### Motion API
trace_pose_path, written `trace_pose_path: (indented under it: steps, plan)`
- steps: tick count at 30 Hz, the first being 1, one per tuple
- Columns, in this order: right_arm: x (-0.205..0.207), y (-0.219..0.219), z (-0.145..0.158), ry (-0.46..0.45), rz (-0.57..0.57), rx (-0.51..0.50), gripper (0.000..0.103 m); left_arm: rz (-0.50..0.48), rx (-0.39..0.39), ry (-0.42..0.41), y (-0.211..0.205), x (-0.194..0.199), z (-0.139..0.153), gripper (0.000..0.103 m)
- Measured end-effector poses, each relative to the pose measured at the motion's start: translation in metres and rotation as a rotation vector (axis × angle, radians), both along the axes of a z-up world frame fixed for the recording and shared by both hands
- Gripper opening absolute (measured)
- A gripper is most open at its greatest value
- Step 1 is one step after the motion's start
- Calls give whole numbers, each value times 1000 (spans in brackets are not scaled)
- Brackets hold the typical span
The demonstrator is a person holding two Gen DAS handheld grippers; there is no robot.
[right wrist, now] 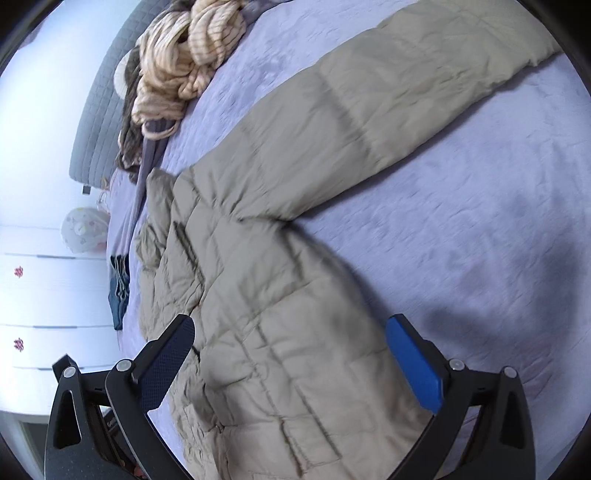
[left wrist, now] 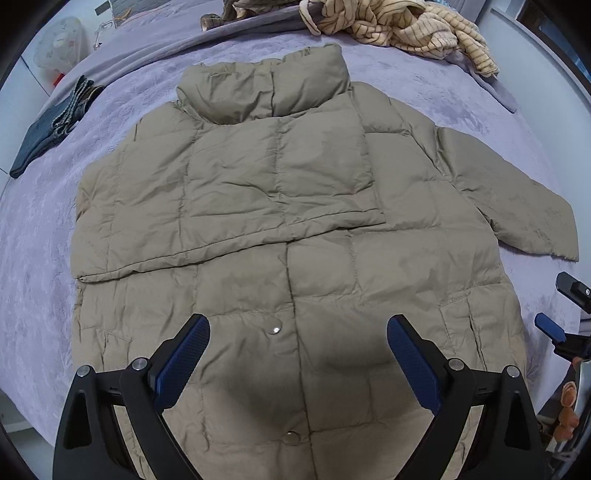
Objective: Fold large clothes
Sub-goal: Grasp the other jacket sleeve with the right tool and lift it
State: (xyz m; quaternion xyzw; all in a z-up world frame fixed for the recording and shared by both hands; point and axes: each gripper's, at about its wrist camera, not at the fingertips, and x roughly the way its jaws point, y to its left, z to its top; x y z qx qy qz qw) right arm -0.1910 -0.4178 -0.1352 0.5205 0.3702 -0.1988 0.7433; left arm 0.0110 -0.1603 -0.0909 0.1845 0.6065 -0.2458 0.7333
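Left wrist view: khaki puffer jacket (left wrist: 288, 206) lies front-up on the purple bedspread (left wrist: 44, 229), collar away from me. One sleeve (left wrist: 229, 177) is already folded across the chest; the other sleeve (left wrist: 509, 199) lies stretched out sideways. My left gripper (left wrist: 297, 343) hangs over the lower front, above the snap placket (left wrist: 275, 329), jaws spread wide, nothing between the pads. My right gripper's blue pad tips peek in at the frame edge, just off the jacket's side.

Right wrist view: my right gripper (right wrist: 290, 350) is over the jacket's side panel near the pocket, jaws spread wide, fabric below them but not pinched. The outstretched sleeve (right wrist: 369, 107) runs away from me to its cuff near the top edge. Some motion blur here.

Step as I read it: first sleeve done, second one pending. Next move needs the right jaws to reach the cuff end, pinch it, and carry it across the chest onto the folded sleeve. Then the hem goes up.

View differences: only the left view shows the folded sleeve, the snaps, the jeans (left wrist: 51, 129) clearly. Only the right shows the grey headboard (right wrist: 107, 110) and white drawers (right wrist: 44, 295). Striped garment pile (left wrist: 399, 26) appears in both.
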Motion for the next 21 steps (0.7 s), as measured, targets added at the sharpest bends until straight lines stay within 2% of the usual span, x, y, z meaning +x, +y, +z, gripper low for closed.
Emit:
trace_pose_path:
  steps: [5, 8, 13, 18, 20, 21]
  plan:
    - [-29, -58, -14, -5, -144, 53, 103, -22, -1, 5, -20, -7, 1, 97]
    - [-50, -99, -25, -67, -276, 110, 103, -26, 1, 2, -29, -6, 1, 97]
    - [-77, -156, -44, -245, -480, 224, 103, -19, 3, -10, -38, 0, 1, 97]
    - [-84, -182, -67, -435, -646, 373, 102, -11, 7, -21, -42, 7, 0, 97]
    - [-82, -186, -71, -496, -682, 423, 86, -6, 2, -23, -42, 10, -1, 97]
    - [-79, -186, -73, -516, -685, 447, 56, -4, 2, -26, -42, 11, -1, 97]
